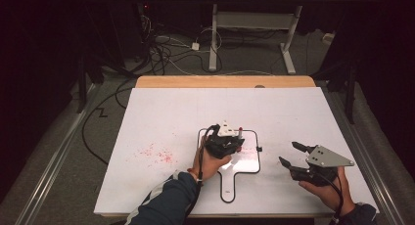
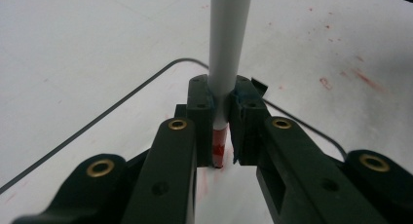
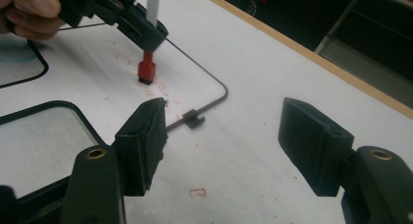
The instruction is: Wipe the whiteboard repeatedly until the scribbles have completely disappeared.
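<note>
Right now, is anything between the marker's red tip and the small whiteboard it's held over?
Nothing visible. The left gripper has its jaws shut on the marker, and the red tip meets the whiteboard among faint red strokes. The right gripper stands open, off to the side.

We read this as a lab | black curtains, tangled floor cables (image 1: 161, 49) far left | white-topped bench (image 1: 161, 112) | adjustable desk frame (image 1: 254, 24) far.

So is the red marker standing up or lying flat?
Standing up. The marker is clamped between the jaws of the left gripper, its red tip pointing down at the whiteboard.
</note>
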{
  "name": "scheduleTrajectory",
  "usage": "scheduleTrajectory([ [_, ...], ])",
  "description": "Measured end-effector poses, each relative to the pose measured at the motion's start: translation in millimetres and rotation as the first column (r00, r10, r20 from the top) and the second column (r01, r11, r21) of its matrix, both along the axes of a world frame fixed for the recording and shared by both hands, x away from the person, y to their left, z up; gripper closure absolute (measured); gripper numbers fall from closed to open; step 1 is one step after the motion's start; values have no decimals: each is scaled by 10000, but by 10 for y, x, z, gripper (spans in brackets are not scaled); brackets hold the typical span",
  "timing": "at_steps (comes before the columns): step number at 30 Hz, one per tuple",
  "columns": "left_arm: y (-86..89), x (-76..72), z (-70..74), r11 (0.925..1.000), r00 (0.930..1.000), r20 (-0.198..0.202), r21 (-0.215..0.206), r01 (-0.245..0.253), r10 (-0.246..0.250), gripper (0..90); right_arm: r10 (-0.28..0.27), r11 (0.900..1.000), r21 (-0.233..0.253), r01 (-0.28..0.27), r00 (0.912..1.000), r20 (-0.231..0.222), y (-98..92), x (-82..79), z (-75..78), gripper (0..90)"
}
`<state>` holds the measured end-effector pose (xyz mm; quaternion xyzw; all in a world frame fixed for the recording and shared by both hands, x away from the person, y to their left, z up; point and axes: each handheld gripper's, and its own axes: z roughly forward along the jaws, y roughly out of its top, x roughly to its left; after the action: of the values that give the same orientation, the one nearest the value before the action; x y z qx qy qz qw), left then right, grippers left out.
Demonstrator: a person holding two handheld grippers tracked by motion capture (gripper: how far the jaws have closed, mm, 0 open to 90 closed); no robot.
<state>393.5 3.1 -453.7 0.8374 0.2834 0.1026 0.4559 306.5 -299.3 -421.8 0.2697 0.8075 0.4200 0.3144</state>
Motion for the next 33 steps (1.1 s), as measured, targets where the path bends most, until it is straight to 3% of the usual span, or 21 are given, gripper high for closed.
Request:
scheduleTrajectory([
  [9,475,-85,-18,9958,9959,130,152,-899,897,789,-10,10000,-35,10,10000,-13,3,0,-4,356],
  [17,794,-99,-38,9845,9844,302,208,-1739,1732,788,-7,9999,-116,7,10000,11,25,4,-5,356],
  [20,880,-98,-49,9807,9806,190,44,-1953,1952,788,11,9999,-147,-11,10000,8,29,8,-9,355],
  [23,864,-111,-58,9788,9787,164,-79,-2046,2047,789,-2,9998,-182,2,10000,-25,31,13,-16,355],
  [30,601,-169,-73,9876,9882,80,-367,-1524,1528,789,15,9999,-170,-15,10000,1,37,14,-13,356],
  [33,511,-187,-61,9909,9903,350,-85,-1340,1342,788,-1,9998,-177,0,10000,-50,37,15,-19,356],
])
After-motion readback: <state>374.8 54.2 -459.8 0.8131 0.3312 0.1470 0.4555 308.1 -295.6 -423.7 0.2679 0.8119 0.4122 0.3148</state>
